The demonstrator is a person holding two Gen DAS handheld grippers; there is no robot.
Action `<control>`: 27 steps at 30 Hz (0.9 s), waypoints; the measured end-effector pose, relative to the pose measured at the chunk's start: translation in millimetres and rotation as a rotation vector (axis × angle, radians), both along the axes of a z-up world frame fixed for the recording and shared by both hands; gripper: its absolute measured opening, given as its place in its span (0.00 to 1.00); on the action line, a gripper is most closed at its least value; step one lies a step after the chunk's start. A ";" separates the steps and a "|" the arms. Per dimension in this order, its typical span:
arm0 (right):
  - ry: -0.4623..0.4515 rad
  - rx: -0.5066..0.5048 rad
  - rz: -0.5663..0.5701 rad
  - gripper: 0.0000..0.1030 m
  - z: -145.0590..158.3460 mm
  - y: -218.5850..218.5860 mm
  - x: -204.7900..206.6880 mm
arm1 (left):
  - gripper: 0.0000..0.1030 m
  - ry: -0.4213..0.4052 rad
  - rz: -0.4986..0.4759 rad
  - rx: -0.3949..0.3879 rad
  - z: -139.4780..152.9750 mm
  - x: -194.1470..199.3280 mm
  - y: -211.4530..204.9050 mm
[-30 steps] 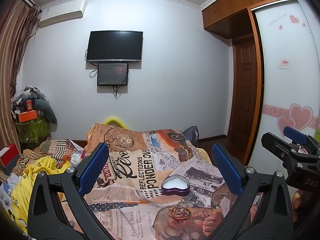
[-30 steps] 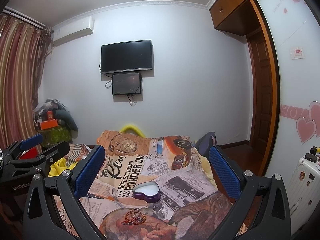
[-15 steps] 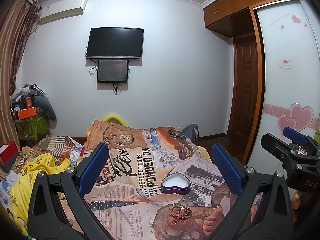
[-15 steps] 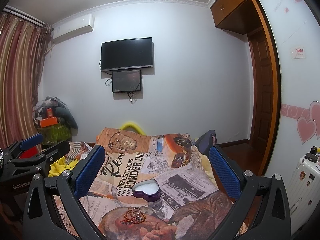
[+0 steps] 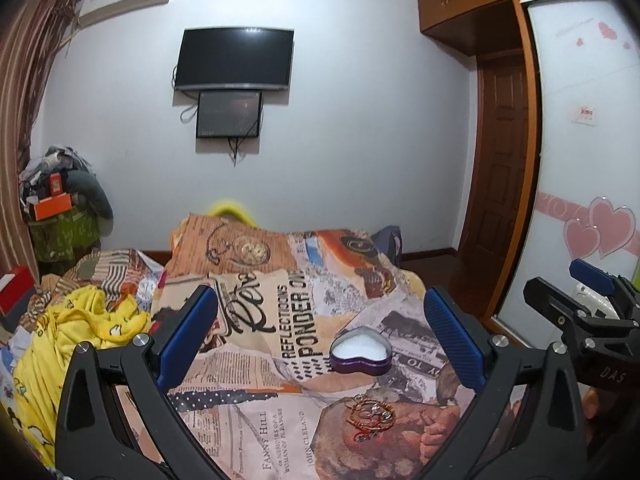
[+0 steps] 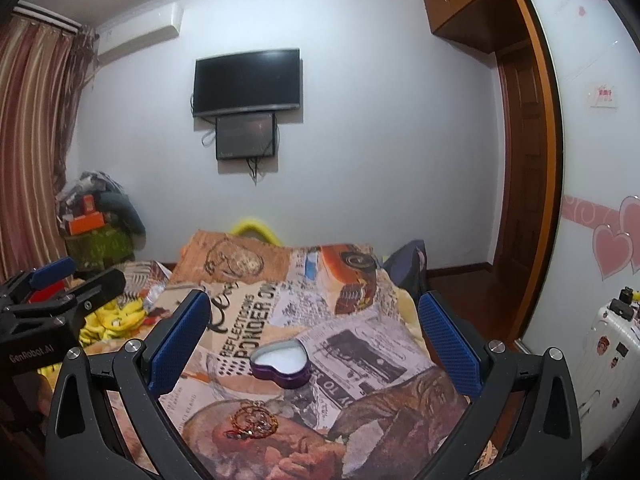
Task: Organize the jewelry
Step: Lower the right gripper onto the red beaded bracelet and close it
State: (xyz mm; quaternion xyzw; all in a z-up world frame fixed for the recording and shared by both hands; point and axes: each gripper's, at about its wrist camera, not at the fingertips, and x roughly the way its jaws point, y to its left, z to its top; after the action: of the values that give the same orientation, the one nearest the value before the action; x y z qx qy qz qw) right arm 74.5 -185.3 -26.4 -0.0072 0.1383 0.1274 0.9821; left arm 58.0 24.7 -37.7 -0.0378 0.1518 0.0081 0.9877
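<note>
A small pile of gold and red jewelry (image 5: 370, 414) lies on the printed bed cover, close to me; it also shows in the right wrist view (image 6: 253, 420). Just behind it sits an open purple heart-shaped tin (image 5: 360, 350) with a white lining, also in the right wrist view (image 6: 281, 363). My left gripper (image 5: 320, 332) is open and empty, held above the bed with the tin and jewelry between its fingers in view. My right gripper (image 6: 314, 330) is open and empty too, beside the left one.
The bed cover (image 5: 280, 312) has newspaper prints. Yellow clothes (image 5: 76, 332) lie on the left. A white suitcase (image 6: 604, 356) stands at the right by the wardrobe. A TV (image 5: 236, 58) hangs on the far wall.
Both views have tilted slightly downward, so the room appears a little higher in frame. The jewelry and tin have not moved. Both grippers stay open.
</note>
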 end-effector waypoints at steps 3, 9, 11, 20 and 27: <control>0.040 -0.024 -0.006 1.00 -8.9 1.4 10.4 | 1.00 0.054 0.006 -0.009 -11.5 16.0 4.0; 0.159 -0.085 -0.002 1.00 -39.3 7.5 37.4 | 1.00 0.158 0.023 -0.039 -39.6 46.7 15.8; 0.197 -0.098 0.006 1.00 -49.1 8.5 45.3 | 1.00 0.192 0.034 -0.054 -50.2 58.4 21.8; 0.364 -0.140 0.050 0.99 -95.1 15.0 76.3 | 0.87 0.367 -0.007 -0.088 -90.0 111.4 45.5; 0.474 -0.153 0.123 0.74 -125.4 24.3 93.4 | 0.70 0.486 -0.102 -0.022 -116.4 132.4 38.7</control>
State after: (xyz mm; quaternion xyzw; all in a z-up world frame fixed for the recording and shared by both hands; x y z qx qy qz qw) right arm 168.0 -161.0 -151.8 -0.0599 0.3730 0.1743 0.9093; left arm 190.4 63.5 -154.1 -0.0376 0.3867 -0.0347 0.9208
